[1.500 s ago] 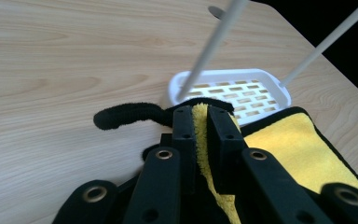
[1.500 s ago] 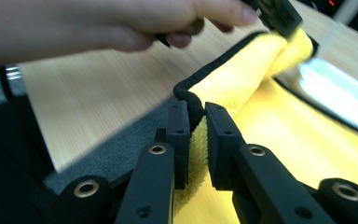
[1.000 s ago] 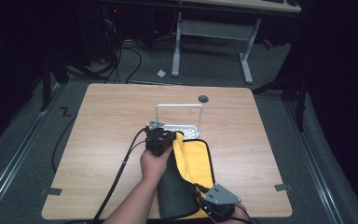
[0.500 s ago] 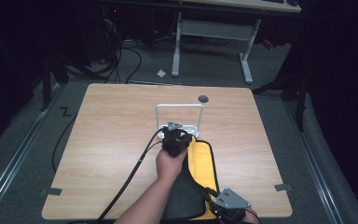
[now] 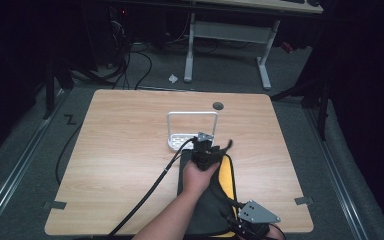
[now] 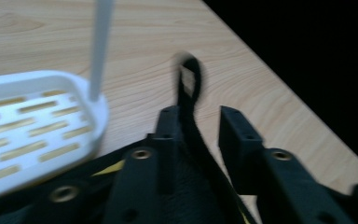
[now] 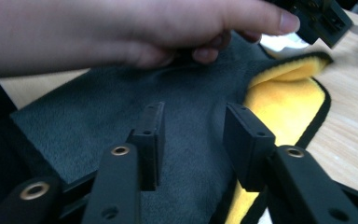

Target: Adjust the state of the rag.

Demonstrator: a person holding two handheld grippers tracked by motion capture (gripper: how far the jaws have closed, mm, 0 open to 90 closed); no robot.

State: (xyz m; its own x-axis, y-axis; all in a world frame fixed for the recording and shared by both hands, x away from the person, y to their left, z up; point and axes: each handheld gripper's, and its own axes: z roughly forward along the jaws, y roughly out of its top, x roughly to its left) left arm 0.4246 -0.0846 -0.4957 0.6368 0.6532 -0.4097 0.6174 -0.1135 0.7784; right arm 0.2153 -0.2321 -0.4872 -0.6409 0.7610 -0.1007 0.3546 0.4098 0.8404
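The grey-and-yellow cloth (image 5: 207, 200) lies folded lengthwise on the bench (image 5: 130, 150), at about six o'clock from the white rack (image 5: 185, 137), its far end just beside the rack's tray. The fold looks just laid, so I judge the step in hand to be letting go. The left hand-held gripper (image 5: 206, 145) sits at the cloth's far end; its jaws have just been opening and stand apart, with the black hanging loop (image 6: 189, 84) rising between them, resting against one finger but not pinched. The right hand-held gripper (image 5: 247, 227) hovers over the near end at the bench's six o'clock edge, jaws likewise just opened, released over grey pile. The next move probably calls for drawing both clear of the cloth, the left one without snagging the loop, then regripping for a second fold.
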